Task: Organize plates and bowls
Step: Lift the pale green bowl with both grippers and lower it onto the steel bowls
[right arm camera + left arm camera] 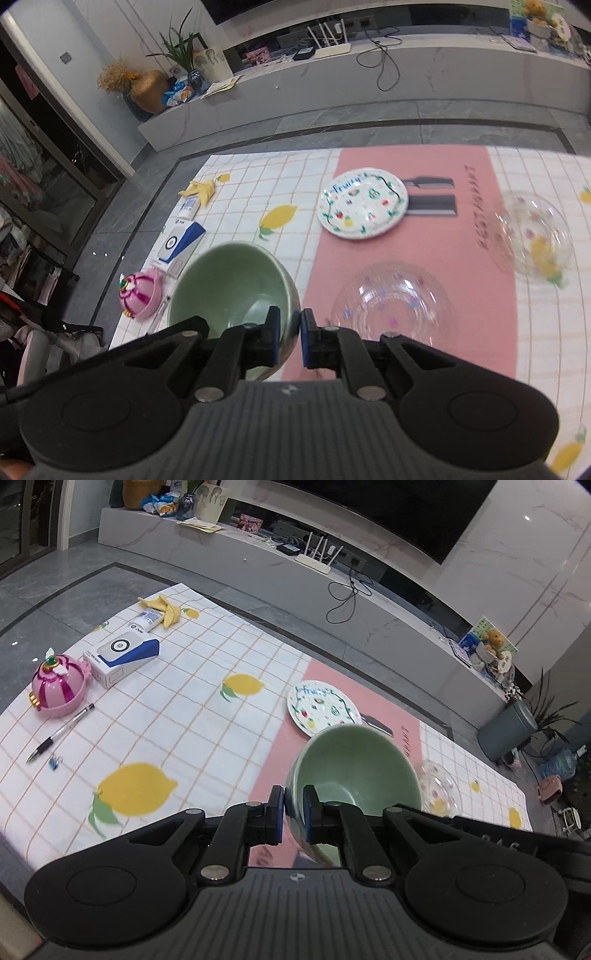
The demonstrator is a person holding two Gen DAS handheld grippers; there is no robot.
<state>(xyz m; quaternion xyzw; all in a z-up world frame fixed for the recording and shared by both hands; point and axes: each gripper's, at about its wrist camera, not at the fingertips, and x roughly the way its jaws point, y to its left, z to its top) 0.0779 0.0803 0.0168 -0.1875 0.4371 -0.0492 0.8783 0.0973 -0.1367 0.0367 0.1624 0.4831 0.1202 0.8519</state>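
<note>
Bowls and one plate sit around the pink placemat (424, 258), which lies on a lemon-print tablecloth (184, 686). Above its near left edge hangs the green bowl (354, 768), lifted clear of the cloth and tilted, with both grippers clamped on its rim: the left gripper (293, 814) pinches the rim with narrow jaws, one pad inside and one outside, and the right gripper (290, 338) nips the rim the same way. The fruit-patterned plate (364, 208) rests on the placemat's far left part. One clear glass bowl (393, 299) stands on its near part, beside the green bowl; another clear bowl (535, 232) sits at its right edge, blurred. Well left of the placemat lie a pink toy pot (59, 688), a pen (61, 733) and a white-and-blue box (122, 657).
</note>
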